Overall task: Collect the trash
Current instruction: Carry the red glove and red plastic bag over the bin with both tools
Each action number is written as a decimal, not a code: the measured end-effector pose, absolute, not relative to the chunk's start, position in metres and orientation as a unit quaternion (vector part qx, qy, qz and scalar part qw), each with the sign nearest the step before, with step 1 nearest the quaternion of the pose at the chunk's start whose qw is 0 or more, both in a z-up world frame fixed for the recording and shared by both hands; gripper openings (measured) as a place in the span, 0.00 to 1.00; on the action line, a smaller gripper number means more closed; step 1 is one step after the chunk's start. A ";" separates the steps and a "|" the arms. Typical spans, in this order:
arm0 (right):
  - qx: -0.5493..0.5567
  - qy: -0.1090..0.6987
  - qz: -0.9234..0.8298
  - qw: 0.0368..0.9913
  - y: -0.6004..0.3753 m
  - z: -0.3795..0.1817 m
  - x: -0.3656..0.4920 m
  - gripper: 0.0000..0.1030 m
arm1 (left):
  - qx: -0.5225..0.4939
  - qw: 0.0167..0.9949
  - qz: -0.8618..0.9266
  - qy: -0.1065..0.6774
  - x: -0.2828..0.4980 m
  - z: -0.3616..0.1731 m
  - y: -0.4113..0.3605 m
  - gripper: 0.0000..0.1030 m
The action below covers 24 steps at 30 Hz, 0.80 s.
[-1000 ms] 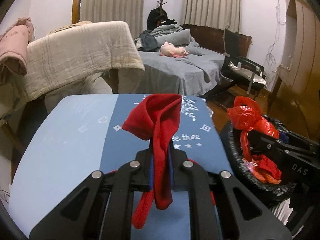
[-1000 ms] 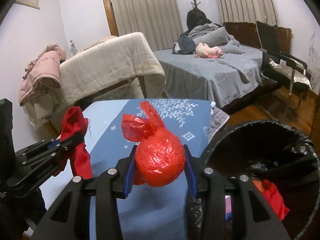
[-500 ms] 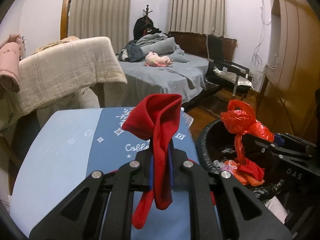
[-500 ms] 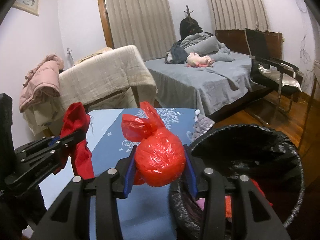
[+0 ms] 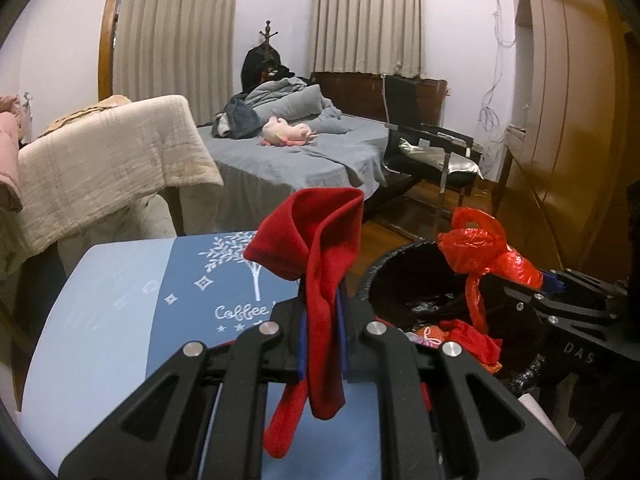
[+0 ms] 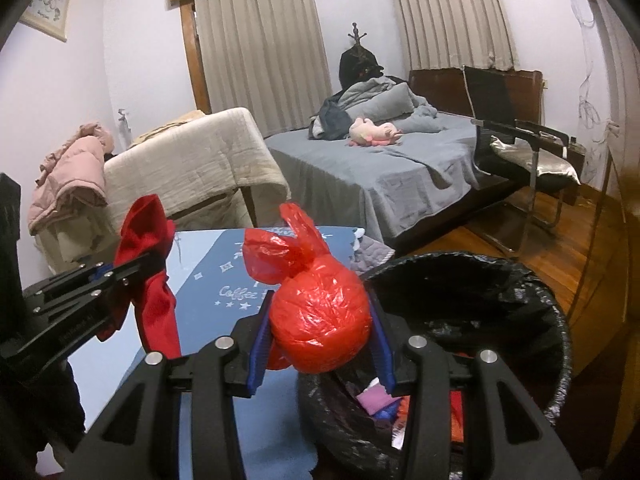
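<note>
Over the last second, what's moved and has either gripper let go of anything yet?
Both grippers have swung from over the blue tablecloth toward the black-lined bin: its rim now fills more of both views, and the tied red plastic bag sits at its near edge. Nothing was released. The left gripper stays clamped on the red cloth, the right gripper on the bag. The room behind is unchanged.

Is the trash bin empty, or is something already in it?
Not empty. Red, pink and purple scraps lie at the bottom of the bin, inside its black liner.
</note>
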State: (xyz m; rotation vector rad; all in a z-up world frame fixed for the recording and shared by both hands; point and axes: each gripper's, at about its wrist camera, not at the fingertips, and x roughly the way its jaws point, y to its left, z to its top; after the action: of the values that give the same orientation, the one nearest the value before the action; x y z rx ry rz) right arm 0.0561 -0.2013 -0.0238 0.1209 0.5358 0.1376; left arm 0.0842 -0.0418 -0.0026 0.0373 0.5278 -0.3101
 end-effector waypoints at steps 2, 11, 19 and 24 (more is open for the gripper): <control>0.058 0.262 0.063 0.961 -0.206 -0.022 0.054 0.42 | 0.021 0.953 -0.159 0.258 0.084 -0.002 -0.048 0.10; 0.066 0.255 0.028 0.964 -0.239 -0.021 0.042 0.42 | 0.030 0.948 -0.188 0.253 0.084 -0.004 -0.076 0.10; 0.073 0.256 -0.008 0.964 -0.269 -0.026 0.036 0.42 | 0.038 0.942 -0.216 0.256 0.090 -0.011 -0.102 0.11; 0.076 0.261 -0.027 0.962 -0.284 -0.030 0.038 0.42 | 0.040 0.936 -0.234 0.259 0.096 -0.018 -0.117 0.11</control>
State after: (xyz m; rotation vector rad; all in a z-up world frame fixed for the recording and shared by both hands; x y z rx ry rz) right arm 0.0380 -0.2836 -0.0304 0.1531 0.5284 -0.0538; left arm 0.0958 -0.1172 -0.0177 0.0816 0.5291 -0.4791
